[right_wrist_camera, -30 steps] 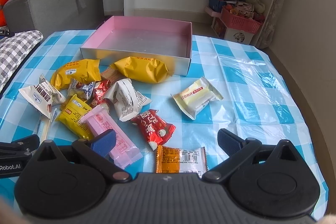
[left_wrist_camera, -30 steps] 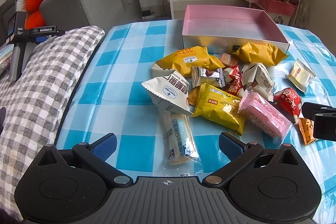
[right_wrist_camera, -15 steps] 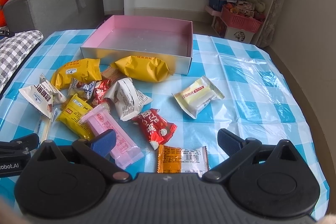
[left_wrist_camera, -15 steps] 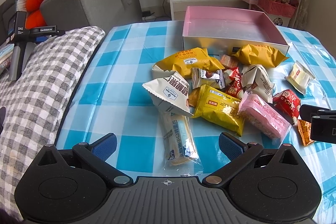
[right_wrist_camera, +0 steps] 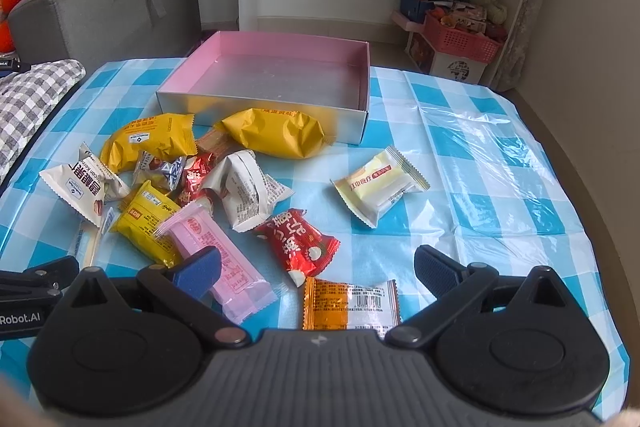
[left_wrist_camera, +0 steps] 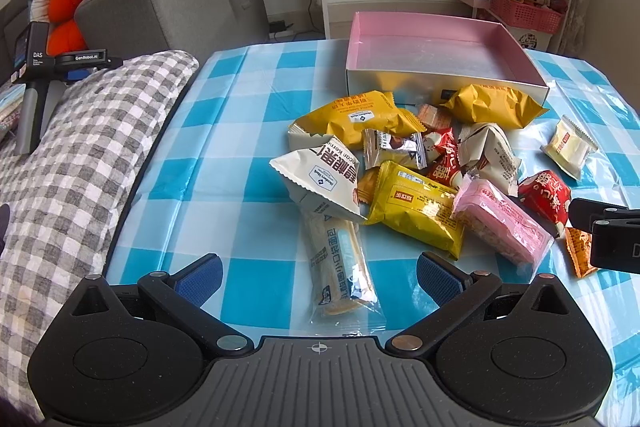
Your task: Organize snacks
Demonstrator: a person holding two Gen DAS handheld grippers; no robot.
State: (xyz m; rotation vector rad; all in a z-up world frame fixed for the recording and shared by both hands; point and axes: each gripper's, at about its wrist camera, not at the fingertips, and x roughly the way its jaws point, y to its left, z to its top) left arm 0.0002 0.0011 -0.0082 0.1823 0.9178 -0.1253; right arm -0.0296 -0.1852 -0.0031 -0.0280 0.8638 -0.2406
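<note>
Here, spread over most of both views: a worktop [left_wrist_camera: 248, 155] under blue-and-white check cloth, with one pink-lined box [right_wrist_camera: 280, 75] at its far side, open and holding nothing. Heaped just in front of the box, a pile of snacks [left_wrist_camera: 420, 179], some touching or overlapping. Counted in the right wrist view: two large yellow pillow packs [right_wrist_camera: 154, 139] [right_wrist_camera: 276, 135] nearest the box, one smaller yellow pack [right_wrist_camera: 148, 223], one pink bar [right_wrist_camera: 220, 263] with long axis running from far-left to near-right, two white packs [right_wrist_camera: 80, 187] [right_wrist_camera: 248, 191], two red packets [right_wrist_camera: 296, 243] [right_wrist_camera: 196, 171], one silver sweet [right_wrist_camera: 160, 167], one pale yellow biscuit pack [right_wrist_camera: 380, 183] lying apart to the right, and one orange sachet [right_wrist_camera: 348, 305] lying crosswise. Shown fully only by the left wrist view: one long clear-wrapped stick [left_wrist_camera: 340, 267], pointing away from the camera with its far end tucked under a white pack; barely an edge of it seen from the right. Also only there: a grey checked cushion [left_wrist_camera: 72, 163] and a spare device lying on it. Left hand-held gripper [left_wrist_camera: 318, 269] spread wide on either side of the stick's near end, gripping nothing. Right hand-held gripper [right_wrist_camera: 318, 267] equally wide, above the orange sachet and a red packet, nothing held.
</note>
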